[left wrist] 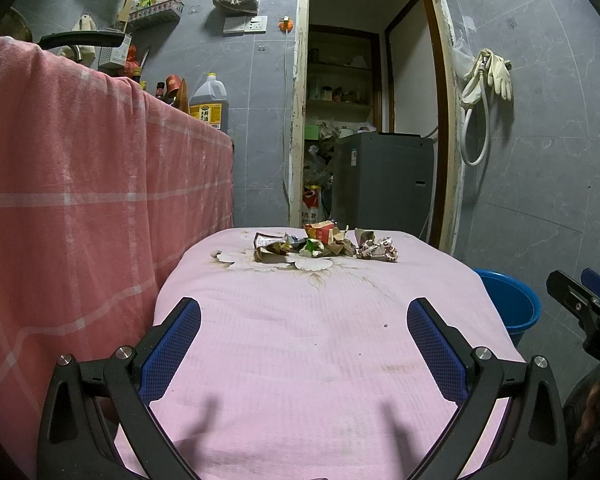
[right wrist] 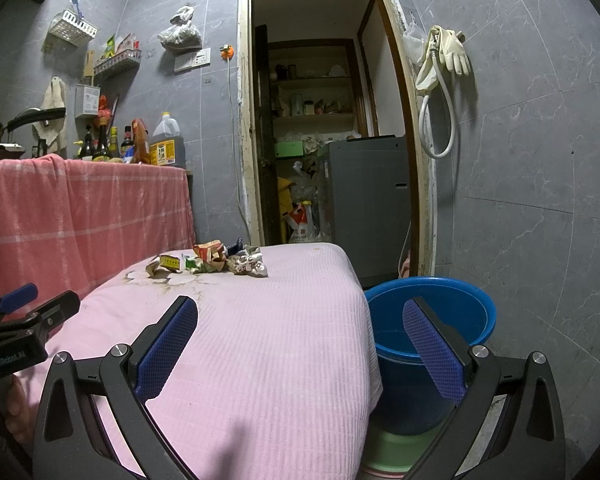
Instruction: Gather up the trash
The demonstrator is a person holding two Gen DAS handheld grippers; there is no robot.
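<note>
Several crumpled wrappers and paper scraps [left wrist: 326, 243] lie in a heap at the far end of a table covered with a pink cloth [left wrist: 300, 340]; the heap also shows in the right wrist view [right wrist: 210, 262]. A blue bucket [right wrist: 430, 320] stands on the floor at the table's right side, also seen in the left wrist view [left wrist: 508, 304]. My left gripper [left wrist: 304, 324] is open and empty over the near part of the table. My right gripper [right wrist: 300, 324] is open and empty over the table's right edge, next to the bucket.
A counter draped in a pink checked cloth [left wrist: 80, 184] runs along the left, with bottles and an oil jug [left wrist: 209, 100] on it. A doorway behind the table shows a grey appliance [left wrist: 384, 180] and shelves. Rubber gloves and a hose [left wrist: 486, 80] hang on the right wall.
</note>
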